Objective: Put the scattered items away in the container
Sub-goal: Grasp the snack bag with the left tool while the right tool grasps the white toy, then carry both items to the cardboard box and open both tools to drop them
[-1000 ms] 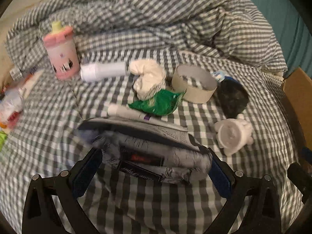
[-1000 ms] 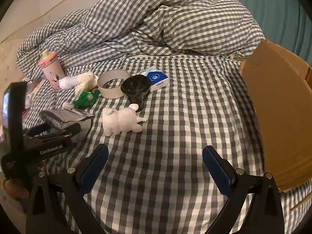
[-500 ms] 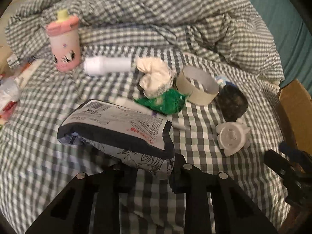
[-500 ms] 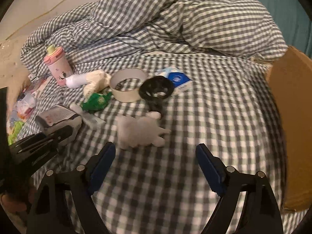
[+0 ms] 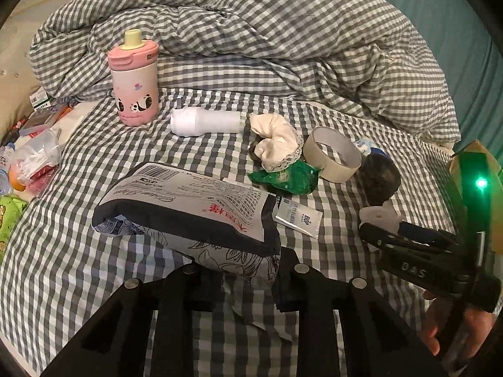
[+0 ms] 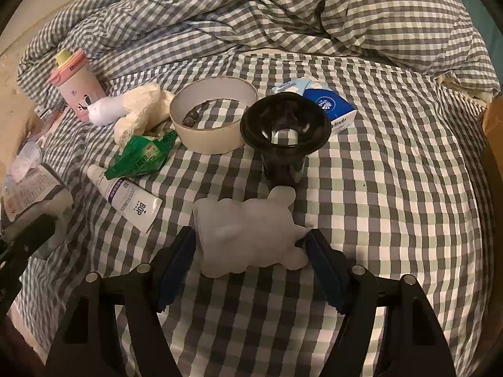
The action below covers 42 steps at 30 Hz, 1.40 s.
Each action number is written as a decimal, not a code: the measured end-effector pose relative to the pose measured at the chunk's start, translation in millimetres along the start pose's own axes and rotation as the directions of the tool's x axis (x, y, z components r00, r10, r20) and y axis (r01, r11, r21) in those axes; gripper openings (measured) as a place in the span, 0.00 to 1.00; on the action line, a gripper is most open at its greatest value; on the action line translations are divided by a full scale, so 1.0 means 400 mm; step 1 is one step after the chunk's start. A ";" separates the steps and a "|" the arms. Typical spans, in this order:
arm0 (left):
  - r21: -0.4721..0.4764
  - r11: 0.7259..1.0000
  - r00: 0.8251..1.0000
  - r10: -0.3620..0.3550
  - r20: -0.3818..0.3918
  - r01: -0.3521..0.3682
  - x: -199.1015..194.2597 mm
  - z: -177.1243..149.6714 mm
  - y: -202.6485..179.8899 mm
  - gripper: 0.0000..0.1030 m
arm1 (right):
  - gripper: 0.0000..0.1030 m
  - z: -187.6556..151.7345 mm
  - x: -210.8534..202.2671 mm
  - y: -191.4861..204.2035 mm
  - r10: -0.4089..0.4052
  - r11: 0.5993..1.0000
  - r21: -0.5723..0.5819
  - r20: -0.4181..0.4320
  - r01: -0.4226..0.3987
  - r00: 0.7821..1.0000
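On the near part of the checked bedspread (image 6: 393, 172), the right gripper (image 6: 248, 245) pinches a white rubbery animal-shaped toy (image 6: 248, 235) between its blue pads. To the left, the left gripper (image 5: 245, 270) clamps the near edge of a soft grey-and-white printed plastic pack (image 5: 188, 213).

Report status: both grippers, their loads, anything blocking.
Left gripper shut on tissue pack. Right gripper closing around white figurine, grip unconfirmed. Black funnel sits just beyond figurine. Cardboard box at right edge.
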State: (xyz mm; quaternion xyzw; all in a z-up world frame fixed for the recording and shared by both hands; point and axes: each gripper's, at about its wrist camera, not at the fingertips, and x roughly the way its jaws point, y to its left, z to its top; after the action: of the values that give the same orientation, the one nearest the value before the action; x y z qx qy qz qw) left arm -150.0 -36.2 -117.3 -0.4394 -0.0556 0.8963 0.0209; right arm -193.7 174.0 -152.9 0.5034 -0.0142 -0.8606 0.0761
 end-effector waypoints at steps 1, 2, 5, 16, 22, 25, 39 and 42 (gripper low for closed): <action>0.002 1.000 1.000 0.001 -0.001 -0.001 0.001 -0.001 0.001 0.24 | 0.70 0.002 0.000 0.002 -0.006 1.000 -0.005 -0.003 0.006 1.000; 0.004 1.000 1.000 0.003 -0.001 -0.003 0.000 -0.001 0.000 0.24 | 0.69 0.002 0.002 0.000 -0.011 1.000 -0.010 -0.005 0.011 1.000; 0.010 1.000 1.000 0.011 0.002 -0.011 -0.001 -0.003 -0.004 0.24 | 0.61 0.001 -0.014 0.001 -0.009 1.000 -0.019 0.008 0.009 1.000; 0.027 0.999 0.999 0.028 0.036 -0.029 -0.060 -0.003 -0.023 0.24 | 0.61 -0.027 -0.196 0.037 0.036 0.998 -0.045 0.104 -0.031 0.994; 0.046 0.999 0.996 0.020 0.088 -0.024 -0.143 -0.002 -0.044 0.24 | 0.61 -0.048 -0.315 0.059 0.028 0.998 -0.057 0.169 -0.018 0.985; 0.056 0.998 0.993 0.018 0.113 -0.024 -0.189 -0.008 -0.054 0.24 | 0.61 -0.065 -0.360 0.051 0.021 0.999 -0.049 0.191 -0.012 0.981; 0.100 0.995 0.984 -0.016 0.179 -0.002 -0.331 -0.046 -0.121 0.24 | 0.61 -0.152 -0.527 -0.034 -0.010 1.000 0.009 0.269 0.008 0.963; 0.123 0.992 0.983 -0.029 0.181 0.007 -0.344 -0.043 -0.163 0.24 | 0.61 -0.158 -0.564 -0.067 -0.022 1.000 0.022 0.284 0.016 0.959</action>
State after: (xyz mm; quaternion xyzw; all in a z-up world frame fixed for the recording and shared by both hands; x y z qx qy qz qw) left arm -52.7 18.1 -12.0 -0.3530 -0.0065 0.9342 0.0507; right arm -33.0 236.6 8.3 0.3756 -0.0286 -0.9244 0.0599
